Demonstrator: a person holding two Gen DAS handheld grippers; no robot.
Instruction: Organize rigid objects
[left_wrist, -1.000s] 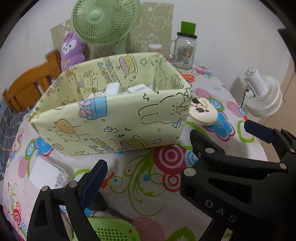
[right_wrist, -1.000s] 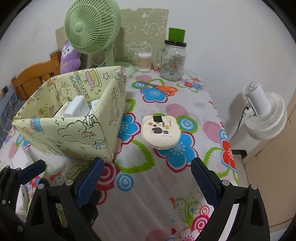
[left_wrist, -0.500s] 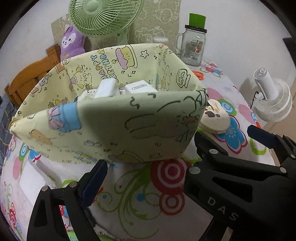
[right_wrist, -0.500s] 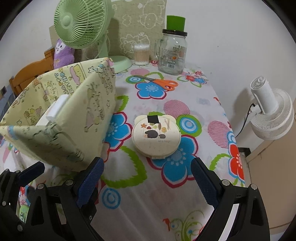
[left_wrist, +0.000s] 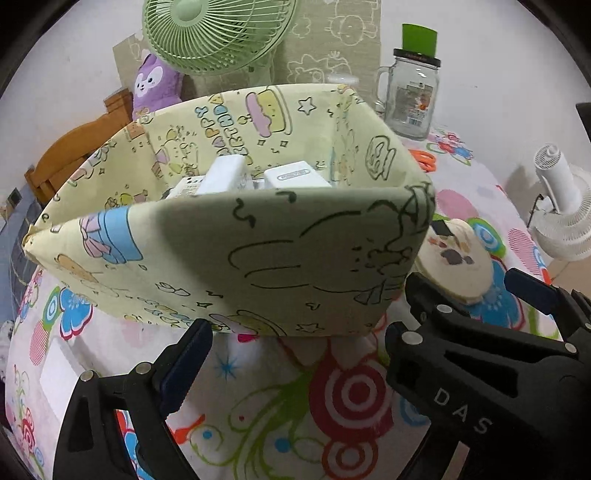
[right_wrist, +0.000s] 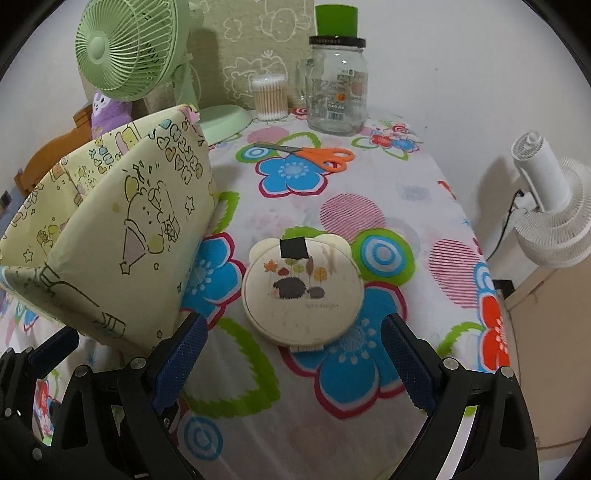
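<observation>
Our right gripper (right_wrist: 291, 365), jaws wide apart, faces the round case (right_wrist: 302, 291) beside the fabric box (right_wrist: 129, 236); if we go low, the left finger may catch the box. Left gripper (left_wrist: 295, 354) also open.

Table (right_wrist: 417, 206) was covered by a white cloth printed with large coloured flowers and rings; on it stood a yellow cartoon-print fabric box (left_wrist: 236, 236) at the left, holding white items; just right of the box lay a round cream case (right_wrist: 301, 291) with a hedgehog picture on its lid; further back lay orange-handled scissors (right_wrist: 314, 154), apart from the case; along the rear edge stood a green desk fan (right_wrist: 122, 51) on its oval base, a tub of cotton swabs (right_wrist: 269, 96), and a glass jar (right_wrist: 338, 94) with a dark lid, the tub just beside the jar.
</observation>
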